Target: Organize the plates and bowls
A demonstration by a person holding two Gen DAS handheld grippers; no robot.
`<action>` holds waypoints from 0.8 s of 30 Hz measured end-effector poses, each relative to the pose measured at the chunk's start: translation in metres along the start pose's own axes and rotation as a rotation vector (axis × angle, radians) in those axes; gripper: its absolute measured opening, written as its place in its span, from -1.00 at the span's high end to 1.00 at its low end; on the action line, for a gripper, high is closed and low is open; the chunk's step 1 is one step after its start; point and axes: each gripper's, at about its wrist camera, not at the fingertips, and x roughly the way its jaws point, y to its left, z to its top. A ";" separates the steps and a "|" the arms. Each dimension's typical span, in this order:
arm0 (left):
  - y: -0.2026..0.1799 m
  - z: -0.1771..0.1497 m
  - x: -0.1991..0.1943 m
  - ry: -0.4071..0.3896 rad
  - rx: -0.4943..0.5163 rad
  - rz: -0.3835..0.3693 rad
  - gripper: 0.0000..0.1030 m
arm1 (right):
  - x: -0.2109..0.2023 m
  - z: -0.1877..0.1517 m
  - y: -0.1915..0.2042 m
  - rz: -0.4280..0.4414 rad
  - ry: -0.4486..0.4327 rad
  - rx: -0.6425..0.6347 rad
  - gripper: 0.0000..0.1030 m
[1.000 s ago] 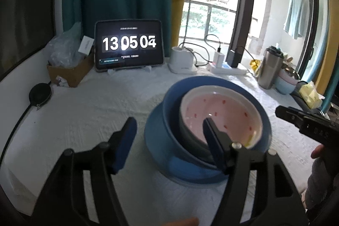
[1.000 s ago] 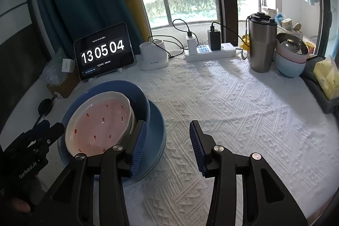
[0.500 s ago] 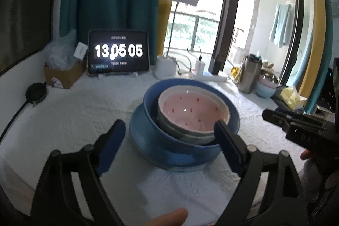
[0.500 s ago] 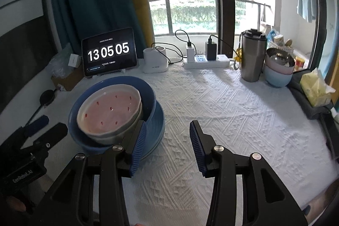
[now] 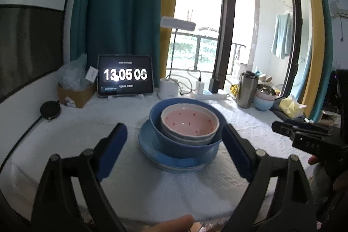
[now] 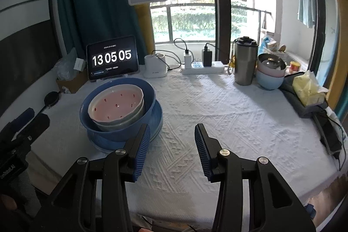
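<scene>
Both grippers backed off from the stack: left gripper (image 5: 175, 152) jaws just spread wide, empty; right gripper (image 6: 171, 150) half-open, empty. Pink speckled ceramic bowl (image 5: 189, 123) sits nested in the deep blue bowl (image 5: 184, 148) on the blue plate (image 5: 152, 150), looks done.

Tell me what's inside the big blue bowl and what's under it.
Inside the big blue bowl sits a pink-lined bowl nested in a grey bowl. Under it is a blue plate. Anything beneath the nested bowls is covered.
</scene>
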 end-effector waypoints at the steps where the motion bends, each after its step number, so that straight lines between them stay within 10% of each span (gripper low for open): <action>1: -0.001 0.001 -0.005 -0.015 0.007 -0.001 -0.74 | -0.004 -0.001 -0.001 -0.005 -0.007 -0.002 0.13; 24: -0.006 0.008 -0.070 -0.218 0.071 -0.011 -0.74 | -0.087 -0.030 0.009 -0.089 -0.191 -0.078 0.13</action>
